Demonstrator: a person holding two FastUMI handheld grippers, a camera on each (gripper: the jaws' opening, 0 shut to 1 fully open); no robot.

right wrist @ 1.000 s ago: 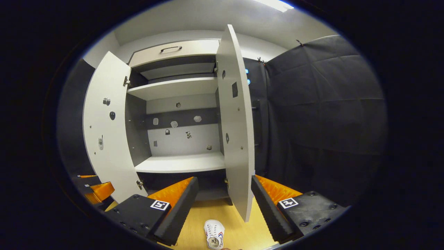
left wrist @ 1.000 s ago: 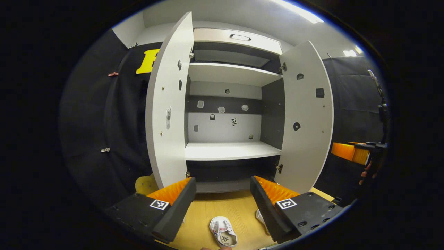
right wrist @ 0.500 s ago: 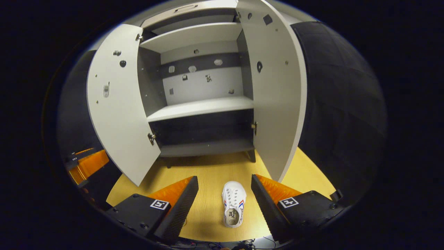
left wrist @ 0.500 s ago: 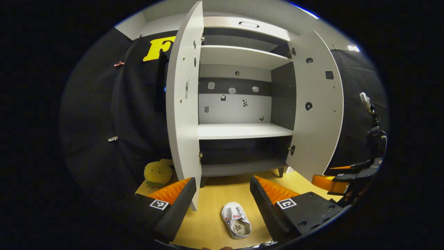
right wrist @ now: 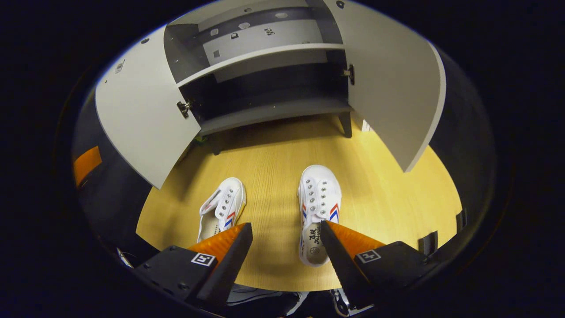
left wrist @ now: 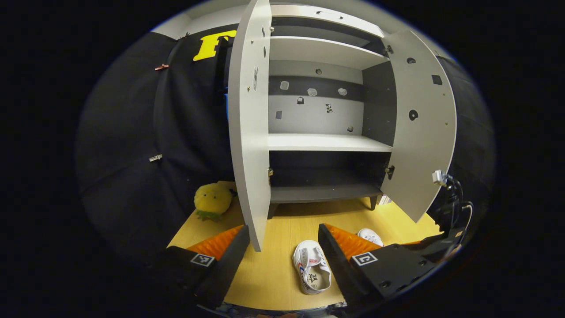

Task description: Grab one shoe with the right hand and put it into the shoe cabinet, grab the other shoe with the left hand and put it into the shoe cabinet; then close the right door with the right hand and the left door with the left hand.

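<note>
- the right gripper (right wrist: 286, 251) hangs spread wide above the wooden floor (right wrist: 273, 163) and grasps nothing; no finger touches a shoe.
- the right shoe (right wrist: 318, 207) lies on the floor with its toe toward the shoe cabinet (right wrist: 265, 110), and its heel end sits between the fingers, close to the right one.
- the left shoe (right wrist: 222, 207) lies beside it, apart, partly behind the left finger in the right gripper view.
- the left gripper (left wrist: 283, 258) is also released and empty; one shoe lies just beside its right finger on the floor.
- both doors, the left door (left wrist: 249, 132) and the right door (left wrist: 421, 128), stand open, and the lower shelf (right wrist: 269, 112) looks free.
- risk, as i judge: the shoe is off centre, so a closing finger may push it sideways or catch only the soft collar, and the shoe could then tip and drop.
- the right door edge hangs near the path to the shelf, so a carried shoe could knock it.
- a yellow plush toy (left wrist: 213, 201) sits by the left door, well apart from the shoes.
</note>
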